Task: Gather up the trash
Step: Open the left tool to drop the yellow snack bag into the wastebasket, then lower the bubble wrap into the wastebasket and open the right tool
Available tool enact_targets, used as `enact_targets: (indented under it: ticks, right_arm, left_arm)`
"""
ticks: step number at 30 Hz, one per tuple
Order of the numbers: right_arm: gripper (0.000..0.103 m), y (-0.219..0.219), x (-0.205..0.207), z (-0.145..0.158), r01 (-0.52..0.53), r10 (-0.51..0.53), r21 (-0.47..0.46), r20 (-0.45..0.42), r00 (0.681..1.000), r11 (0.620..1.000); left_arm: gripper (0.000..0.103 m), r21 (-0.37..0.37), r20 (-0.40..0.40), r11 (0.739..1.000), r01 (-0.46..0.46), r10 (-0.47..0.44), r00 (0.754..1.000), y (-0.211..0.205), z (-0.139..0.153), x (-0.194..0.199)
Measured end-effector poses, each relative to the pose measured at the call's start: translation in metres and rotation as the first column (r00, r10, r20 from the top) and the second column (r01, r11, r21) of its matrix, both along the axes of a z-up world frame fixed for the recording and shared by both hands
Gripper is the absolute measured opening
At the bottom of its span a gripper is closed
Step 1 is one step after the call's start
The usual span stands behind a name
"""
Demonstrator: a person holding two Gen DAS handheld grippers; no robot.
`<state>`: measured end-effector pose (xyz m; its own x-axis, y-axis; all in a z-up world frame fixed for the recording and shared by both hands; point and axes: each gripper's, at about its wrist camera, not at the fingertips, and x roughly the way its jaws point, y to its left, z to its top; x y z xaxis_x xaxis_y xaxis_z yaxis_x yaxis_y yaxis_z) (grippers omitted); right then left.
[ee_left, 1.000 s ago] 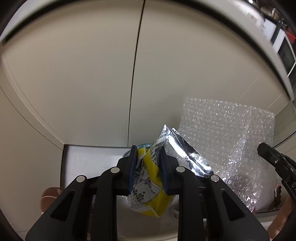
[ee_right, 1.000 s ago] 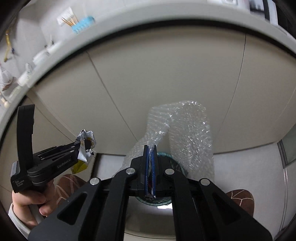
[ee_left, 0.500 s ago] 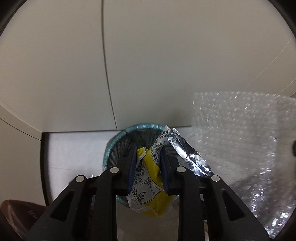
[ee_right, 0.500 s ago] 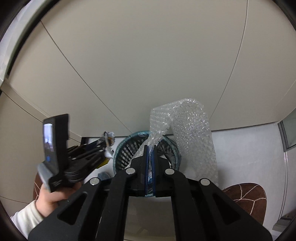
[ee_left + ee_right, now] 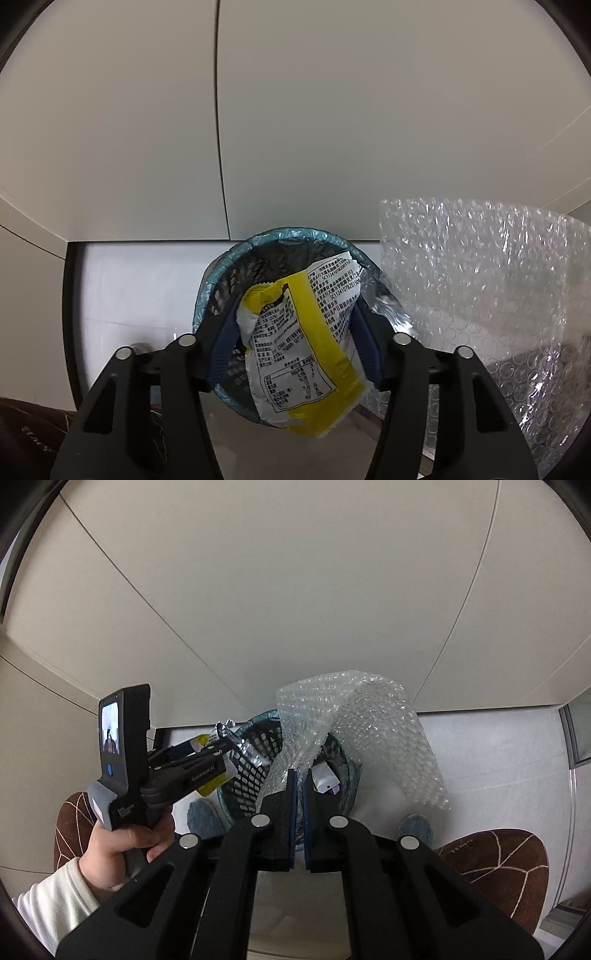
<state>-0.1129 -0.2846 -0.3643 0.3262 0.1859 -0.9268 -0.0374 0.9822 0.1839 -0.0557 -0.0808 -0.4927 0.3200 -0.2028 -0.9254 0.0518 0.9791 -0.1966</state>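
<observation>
Left tongs (image 5: pixel 295 332): pointing down over the bin (image 5: pixel 221 273); jaws have just been opening, now standing wide, with the wrapper (image 5: pixel 295 347) lying loose between the blue pads (image 5: pixel 221 343).
Wrapper: yellow and white, printed, foil inside; hanging above the bin mouth.
Right tongs (image 5: pixel 299 805): jaws pressing narrow on a sheet of bubble wrap (image 5: pixel 362 731).
Bubble wrap: rising from the jaws and draping over the bin's far rim and right side.
Bin: dark mesh with a teal liner, standing on the white floor (image 5: pixel 498 775) against pale panels; a white scrap is lying inside.
Hand (image 5: pixel 122 849): gripping the left handle, white sleeve (image 5: pixel 55 904) showing.
</observation>
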Motion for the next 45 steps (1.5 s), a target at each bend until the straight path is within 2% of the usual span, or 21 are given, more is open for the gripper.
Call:
enact_targets:
  ticks: [4, 7, 10, 16, 26, 34, 45]
  right_arm:
    - [0.002, 0.008, 0.005, 0.0, -0.015, 0.015, -0.006, -0.007, 1.0, 1.0]
    - [0.002, 0.007, 0.005, -0.001, -0.025, 0.025, -0.006, -0.011, 1.0, 1.0]
    - [0.002, 0.003, 0.003, 0.002, -0.033, 0.033, -0.007, -0.011, 0.999, 0.999]
    - [0.002, -0.003, 0.005, 0.005, -0.042, 0.042, -0.007, -0.01, 0.999, 0.999]
    - [0.002, 0.008, 0.011, -0.002, -0.095, 0.095, -0.004, -0.034, 0.995, 0.995]
    - [0.002, 0.032, 0.027, -0.029, -0.144, 0.143, -0.009, -0.09, 0.986, 0.989]
    - [0.002, 0.056, 0.06, -0.082, -0.171, 0.16, -0.049, -0.181, 0.97, 0.984]
  left_arm:
    - [0.07, -0.007, 0.002, 1.0, -0.017, 0.017, 1.0, 0.002, 0.001, 0.001]
    - [0.072, -0.009, 0.006, 1.0, -0.017, 0.017, 1.0, 0.003, 0.004, 0.0]
    - [0.081, -0.019, 0.001, 1.0, -0.014, 0.014, 1.0, 0.001, 0.007, 0.0]
    - [0.09, -0.035, 0.004, 0.999, -0.01, 0.01, 1.0, -0.001, 0.012, -0.001]
    - [0.097, -0.007, 0.019, 1.0, -0.031, 0.031, 0.999, 0.01, 0.024, -0.002]
    - [0.097, 0.031, 0.016, 0.998, -0.062, 0.061, 0.998, 0.035, 0.031, -0.004]
    - [0.097, 0.057, -0.015, 0.995, -0.081, 0.082, 0.997, 0.055, 0.023, -0.004]
